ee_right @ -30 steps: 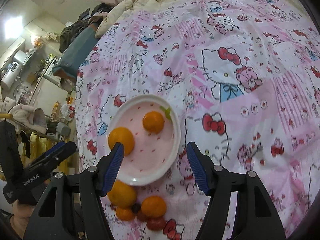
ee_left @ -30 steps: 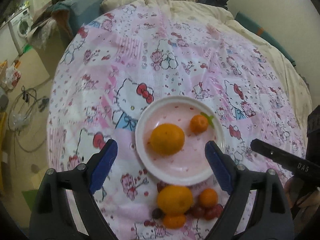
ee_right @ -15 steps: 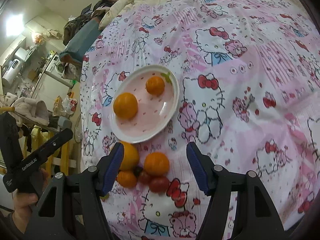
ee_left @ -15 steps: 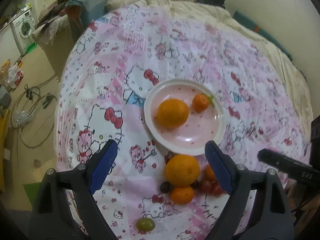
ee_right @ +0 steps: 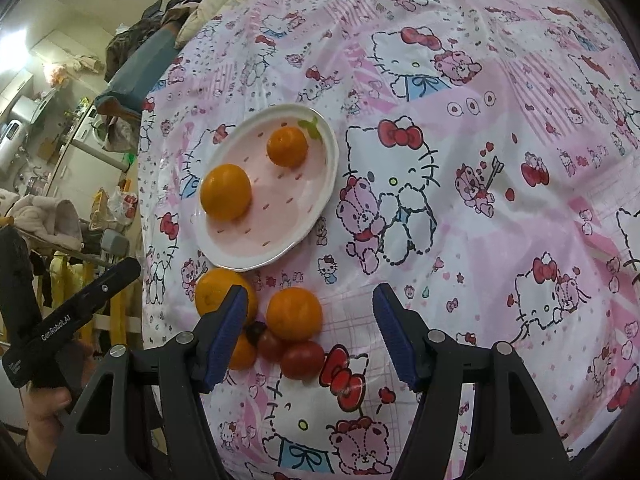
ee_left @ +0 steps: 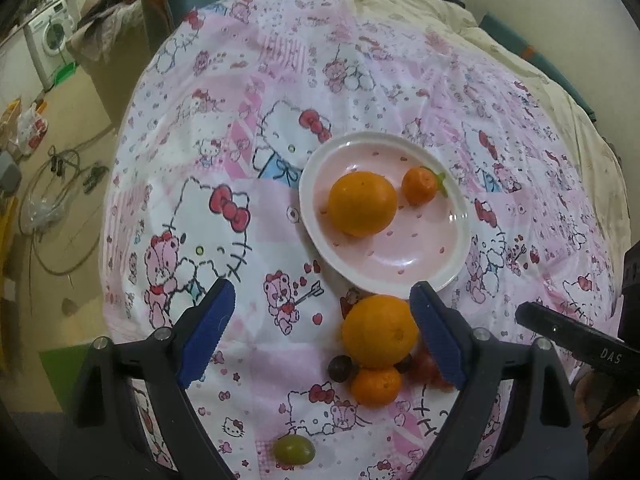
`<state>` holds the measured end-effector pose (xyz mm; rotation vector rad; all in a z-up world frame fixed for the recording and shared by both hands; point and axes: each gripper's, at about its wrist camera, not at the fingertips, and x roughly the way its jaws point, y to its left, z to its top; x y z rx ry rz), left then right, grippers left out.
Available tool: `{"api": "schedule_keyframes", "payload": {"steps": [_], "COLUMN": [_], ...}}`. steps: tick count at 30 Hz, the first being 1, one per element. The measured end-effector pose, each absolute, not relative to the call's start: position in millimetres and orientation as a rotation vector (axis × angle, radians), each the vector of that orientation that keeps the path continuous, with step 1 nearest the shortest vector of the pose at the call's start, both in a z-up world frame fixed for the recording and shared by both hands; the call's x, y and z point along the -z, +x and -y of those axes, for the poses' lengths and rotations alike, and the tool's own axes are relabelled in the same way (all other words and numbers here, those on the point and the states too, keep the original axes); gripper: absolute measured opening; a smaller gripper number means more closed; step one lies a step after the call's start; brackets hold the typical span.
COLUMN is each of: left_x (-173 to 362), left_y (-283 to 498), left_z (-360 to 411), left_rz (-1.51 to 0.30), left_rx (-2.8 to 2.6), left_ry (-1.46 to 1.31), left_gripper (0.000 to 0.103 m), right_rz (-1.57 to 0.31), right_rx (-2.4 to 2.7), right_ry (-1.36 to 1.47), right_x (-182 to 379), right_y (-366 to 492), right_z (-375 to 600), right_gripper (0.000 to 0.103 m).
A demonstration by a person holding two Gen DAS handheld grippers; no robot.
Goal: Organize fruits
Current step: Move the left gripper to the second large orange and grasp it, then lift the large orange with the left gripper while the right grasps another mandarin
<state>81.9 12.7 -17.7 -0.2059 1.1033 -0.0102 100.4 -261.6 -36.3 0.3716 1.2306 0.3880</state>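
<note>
While our left gripper and right gripper hang with blue fingers spread wide and gripping nothing, a pile of loose oranges and red cherry tomatoes lies just below them on the pink cartoon-print bedspread. Just beyond sits the pink oval ceramic plate holding a large orange and a small tangerine. Nearest us lies a lone green grape.
</note>
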Motion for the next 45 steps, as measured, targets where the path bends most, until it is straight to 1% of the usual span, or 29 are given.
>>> {"api": "schedule_keyframes", "payload": {"steps": [7, 14, 18, 23, 24, 28, 30, 32, 36, 45], "left_x": [43.5, 73.5, 86.9, 92.8, 94.0, 97.8, 99.3, 99.7, 97.8, 85.7], "left_y": [85.4, 94.0, 99.0, 103.2, 103.8, 106.1, 109.3, 110.9, 110.3, 98.5], "left_z": [1.9, 35.0, 49.3, 56.7, 57.7, 58.0, 59.5, 58.5, 58.2, 45.6], "left_rz": [-1.211, -1.342, -1.382, -1.388, -1.391, -1.4, -1.396, -1.398, -1.393, -1.374], "left_rx": [0.054, 0.117, 0.114, 0.08, 0.075, 0.074, 0.069, 0.06, 0.07, 0.088], "left_ry": [-0.234, -0.237, -0.202, -0.171, -0.168, -0.16, -0.161, -0.166, -0.164, -0.192], "left_gripper": [0.087, 0.087, 0.087, 0.087, 0.085, 0.068, 0.066, 0.062, 0.059, 0.058], "right_rz": [-1.253, -1.257, -1.262, -1.264, -1.266, -1.271, -1.27, -1.269, -1.269, -1.274], "right_rx": [-0.37, -0.355, -0.342, -0.331, -0.33, -0.327, -0.327, -0.329, -0.332, -0.332], "right_ry": [0.406, 0.423, 0.441, 0.458, 0.46, 0.47, 0.469, 0.465, 0.459, 0.446], "right_x": [42.6, 44.7, 46.8, 48.4, 49.0, 50.7, 50.2, 49.9, 49.3, 51.7], "right_y": [104.3, 104.1, 103.8, 102.6, 102.9, 103.6, 103.7, 103.9, 103.2, 104.0], "right_z": [267.0, 276.4, 285.1, 293.1, 293.9, 295.8, 295.1, 294.6, 292.1, 288.7], "right_gripper": [0.068, 0.068, 0.068, 0.068, 0.068, 0.068, 0.068, 0.068, 0.068, 0.068]}}
